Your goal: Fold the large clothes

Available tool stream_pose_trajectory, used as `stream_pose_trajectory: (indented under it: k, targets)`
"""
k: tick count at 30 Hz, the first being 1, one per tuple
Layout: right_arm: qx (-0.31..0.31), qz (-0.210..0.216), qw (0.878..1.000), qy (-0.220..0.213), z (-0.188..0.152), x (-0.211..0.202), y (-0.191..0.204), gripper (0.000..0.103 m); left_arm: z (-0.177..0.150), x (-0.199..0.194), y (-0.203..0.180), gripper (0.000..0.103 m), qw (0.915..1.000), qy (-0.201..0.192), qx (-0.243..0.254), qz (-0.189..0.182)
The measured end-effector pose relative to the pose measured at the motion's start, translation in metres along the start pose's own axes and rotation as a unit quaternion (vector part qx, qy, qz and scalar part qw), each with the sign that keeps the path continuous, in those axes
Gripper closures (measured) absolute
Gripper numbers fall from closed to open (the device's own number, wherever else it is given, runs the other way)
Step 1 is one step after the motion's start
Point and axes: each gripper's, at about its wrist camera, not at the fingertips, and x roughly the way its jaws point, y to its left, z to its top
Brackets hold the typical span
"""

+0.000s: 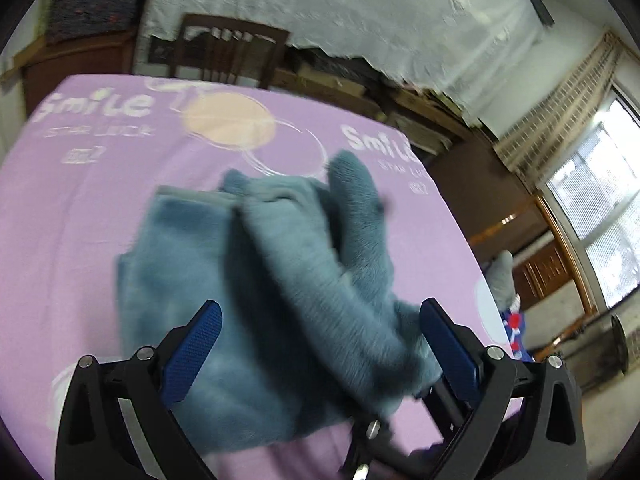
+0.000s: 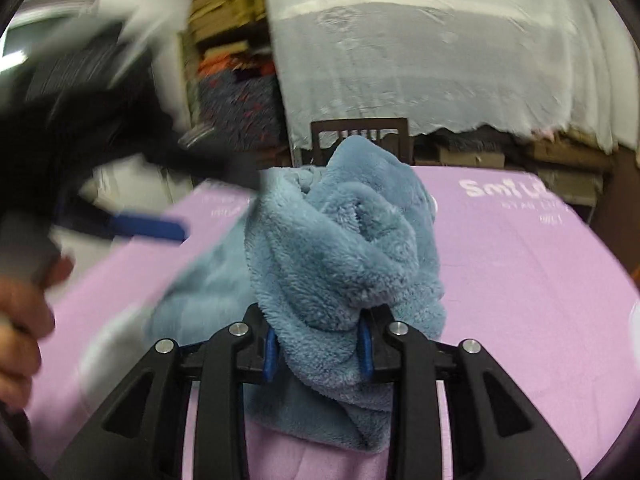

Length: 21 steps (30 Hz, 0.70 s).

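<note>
A fluffy blue-grey garment (image 1: 256, 280) lies partly folded on a purple sheet (image 1: 80, 208). My left gripper (image 1: 320, 324) is open just above its near edge, blue pads wide apart and empty. My right gripper (image 2: 318, 344) is shut on a thick bunch of the same garment (image 2: 344, 248) and holds it lifted off the sheet (image 2: 520, 280), so the cloth piles up in front of the camera. The left gripper shows blurred at the left of the right wrist view, with one of its blue fingers (image 2: 148, 228) visible there.
The sheet covers a bed with "Smile" print. A wooden chair (image 1: 232, 52) stands at the far edge, with white cloth-covered shelves (image 1: 340, 4) behind. A window (image 1: 600, 208) is at the right. A person's hand (image 2: 20, 328) is at the left edge.
</note>
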Motion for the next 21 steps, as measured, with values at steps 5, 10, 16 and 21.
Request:
stream_pose_trajectory:
  k: [5,10,16,21]
  targets:
    - [-0.013,0.007,1.000,0.008,0.000,0.004,0.004,0.074,0.015,0.028,0.003,0.004,0.9996,0.018,-0.005,-0.021]
    - [-0.037,0.010,0.999,0.012,-0.003,0.004,0.011,0.072,0.015,0.053,0.024,0.059,0.9973,0.045,-0.026,-0.052]
    - [-0.078,-0.015,0.997,0.009,-0.005,-0.001,0.001,0.047,0.018,0.049,0.035,0.066,0.9953,0.037,-0.039,-0.081]
    - [-0.091,-0.016,0.996,0.003,-0.004,0.001,0.004,0.071,0.021,0.026,0.019,0.069,0.9981,0.008,-0.003,-0.062]
